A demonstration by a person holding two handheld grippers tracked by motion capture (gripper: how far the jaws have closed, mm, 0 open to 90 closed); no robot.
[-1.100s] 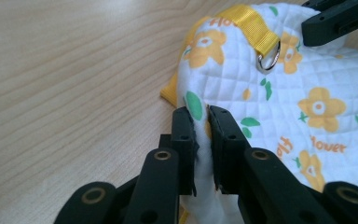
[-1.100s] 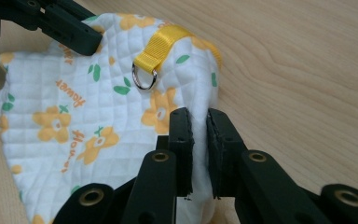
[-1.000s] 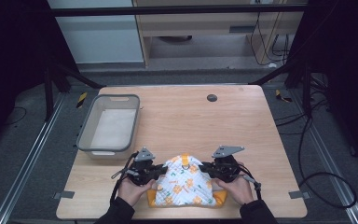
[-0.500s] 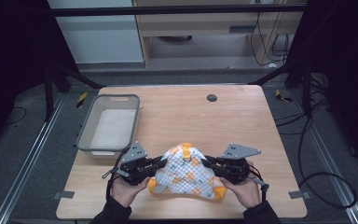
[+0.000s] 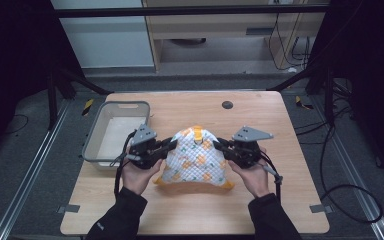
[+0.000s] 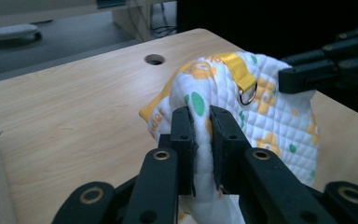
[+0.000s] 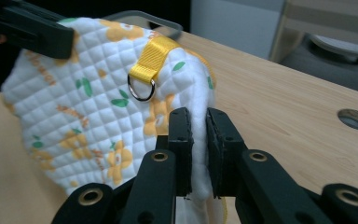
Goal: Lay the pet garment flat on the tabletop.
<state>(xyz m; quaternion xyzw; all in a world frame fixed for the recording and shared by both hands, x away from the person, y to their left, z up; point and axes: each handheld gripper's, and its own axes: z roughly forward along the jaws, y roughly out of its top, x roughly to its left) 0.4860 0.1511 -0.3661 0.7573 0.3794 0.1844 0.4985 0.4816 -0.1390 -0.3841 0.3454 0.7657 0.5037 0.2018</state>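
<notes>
A person stands at a wooden desk [image 5: 280, 200] and holds a pair of black tongs in each hand. Between them hangs a quilted white bib [image 5: 195, 157] printed with orange flowers and green leaves, trimmed in yellow. The left tongs [image 5: 167, 146] are clenched on a fold at one side of the bib, and the right tongs [image 5: 221, 146] are clenched on a fold at the opposite side. The bib is raised into a dome between them, while its lower yellow edge appears to rest on the desk just in front of the person.

Seen from the left tongs [image 6: 200, 122], the padded fabric is pinched tightly between the two jaws. A yellow strap [image 6: 237, 70] with a metal ring [image 6: 247, 95] sits near the top of the bib. Seen from the right tongs [image 7: 198, 125], the fabric is squeezed the same way, with the ring [image 7: 141, 88] just above the bite.

A grey plastic bin [image 5: 96, 145] stands on the desk to the left of the bib, close beside the left hand [image 5: 137, 175]. A round hole [image 5: 227, 105] in the desktop lies beyond the bib.

The main risk looks like slipping. Each grip takes only a narrow fold of thick, springy quilting, so a quick pull apart could drag the fabric out of one side. The bib would then swing from the other tongs and crumple. Uneven lifting could also twist it, and a leftward swing could knock the left tongs against the bin.
</notes>
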